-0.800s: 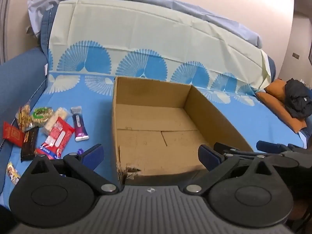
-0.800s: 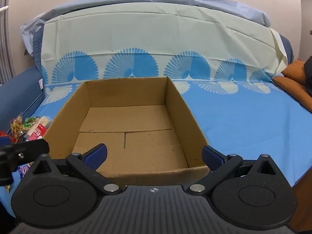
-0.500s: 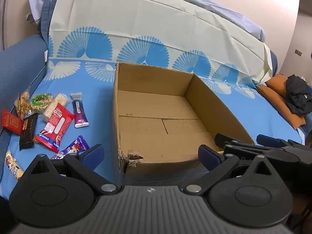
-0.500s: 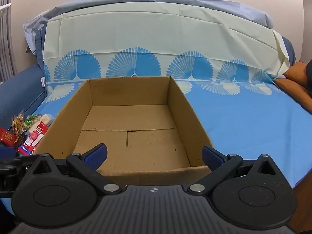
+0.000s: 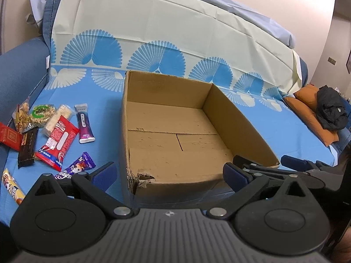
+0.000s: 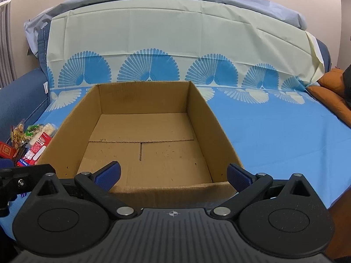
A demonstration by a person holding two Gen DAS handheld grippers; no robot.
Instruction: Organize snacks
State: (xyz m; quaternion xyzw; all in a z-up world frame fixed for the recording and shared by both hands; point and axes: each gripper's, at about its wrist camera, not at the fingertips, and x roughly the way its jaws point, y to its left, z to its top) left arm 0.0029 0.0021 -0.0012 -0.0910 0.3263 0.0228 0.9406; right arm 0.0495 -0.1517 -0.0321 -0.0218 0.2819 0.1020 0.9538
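Nothing is being held at this moment: the left gripper and the right gripper are both being carried with jaws spread wide and empty, angled down toward the near edge of the open brown cardboard box.

Risks are being noted as follows. The thin foil wrappers are lying flat on the soft blue patterned sheet, so a pinch is judged likely to slide off or to gather cloth along with the packet. The packets are being crowded together and partly overlapped, so a neighbour could be dragged or lifted by mistake. The box's near left corner is being seen torn and crumpled; a knock from a jaw could shift the box on the bedding.

The snacks are being found loose on the sheet, left of the box and outside it, whose floor is bare. Among them are being seen a red-and-white rectangular packet, a purple tube-like wrapper, a dark brown bar, a round green-labelled rice cake and a small purple cartoon-printed packet, the last just beyond the left gripper's left finger.
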